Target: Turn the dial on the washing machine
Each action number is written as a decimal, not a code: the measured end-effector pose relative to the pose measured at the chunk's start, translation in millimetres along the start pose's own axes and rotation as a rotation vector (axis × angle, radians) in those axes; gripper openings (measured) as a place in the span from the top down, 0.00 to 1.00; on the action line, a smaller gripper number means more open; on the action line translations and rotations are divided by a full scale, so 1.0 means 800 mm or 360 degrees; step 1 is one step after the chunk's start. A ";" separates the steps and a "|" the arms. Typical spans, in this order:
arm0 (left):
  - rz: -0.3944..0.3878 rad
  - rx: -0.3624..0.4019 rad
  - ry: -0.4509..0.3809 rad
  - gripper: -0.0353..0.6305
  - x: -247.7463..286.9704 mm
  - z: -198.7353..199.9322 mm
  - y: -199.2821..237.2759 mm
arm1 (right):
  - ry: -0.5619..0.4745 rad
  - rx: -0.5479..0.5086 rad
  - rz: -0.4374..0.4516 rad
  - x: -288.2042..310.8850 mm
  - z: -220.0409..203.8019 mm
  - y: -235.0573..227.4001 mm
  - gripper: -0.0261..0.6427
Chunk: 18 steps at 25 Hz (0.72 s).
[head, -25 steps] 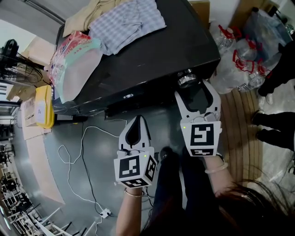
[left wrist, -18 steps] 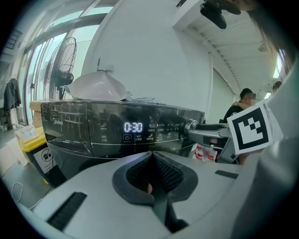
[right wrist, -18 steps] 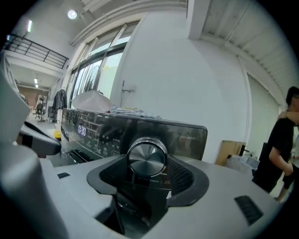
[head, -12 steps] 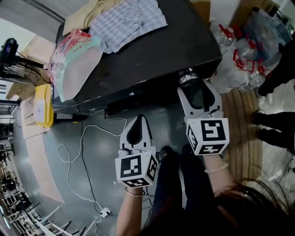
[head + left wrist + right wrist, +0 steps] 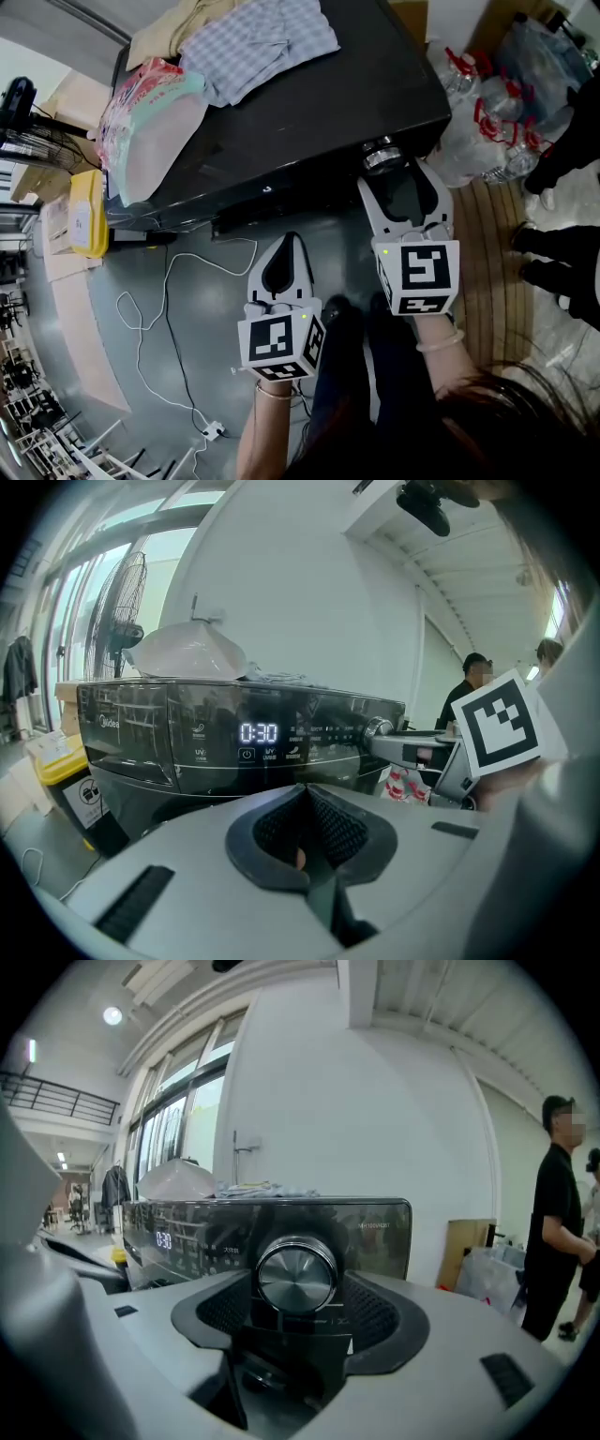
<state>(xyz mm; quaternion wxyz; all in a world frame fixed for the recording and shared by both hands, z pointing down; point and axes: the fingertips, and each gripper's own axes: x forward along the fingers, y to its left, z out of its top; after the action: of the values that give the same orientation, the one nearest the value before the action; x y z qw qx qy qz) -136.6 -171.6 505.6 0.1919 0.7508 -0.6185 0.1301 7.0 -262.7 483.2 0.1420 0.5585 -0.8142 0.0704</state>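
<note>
The black washing machine (image 5: 309,103) stands in front of me, its silver dial (image 5: 380,157) at the right end of the control panel. My right gripper (image 5: 394,178) reaches up to the dial. In the right gripper view the dial (image 5: 296,1274) sits between the two dark pads (image 5: 225,1309), and the jaws are opening around it. My left gripper (image 5: 289,246) hangs lower left, away from the panel, shut with nothing in it. In the left gripper view the display (image 5: 258,732) reads 0:30, and the dial (image 5: 378,728) shows at the right.
Folded clothes (image 5: 258,37) and a plastic bag (image 5: 150,122) lie on the machine's top. A yellow bin (image 5: 84,216) stands at its left, and a white cable (image 5: 169,309) runs over the floor. Bagged water bottles (image 5: 487,122) and a standing person (image 5: 562,253) are at the right.
The right gripper twisted a little at the dial, then came back nearly level. The left gripper drifted slightly to the right.
</note>
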 end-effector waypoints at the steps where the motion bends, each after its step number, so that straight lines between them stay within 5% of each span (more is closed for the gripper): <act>1: 0.0000 0.0000 0.0002 0.92 0.000 0.000 0.000 | 0.0009 -0.0042 -0.0004 0.001 0.000 0.001 0.49; 7: -0.0005 -0.0001 0.0011 0.92 0.001 -0.004 -0.002 | 0.0026 -0.0101 -0.0006 0.004 0.000 0.002 0.52; 18: -0.0008 -0.0017 0.0023 0.92 0.003 -0.008 -0.003 | -0.0037 0.0495 0.0099 0.004 -0.006 -0.005 0.52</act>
<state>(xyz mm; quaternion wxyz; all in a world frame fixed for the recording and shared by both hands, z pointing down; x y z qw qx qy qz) -133.2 -170.3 512.1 0.2007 0.7503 -0.6159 0.1319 10.3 -266.0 488.4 0.0420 0.5491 -0.8120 0.1935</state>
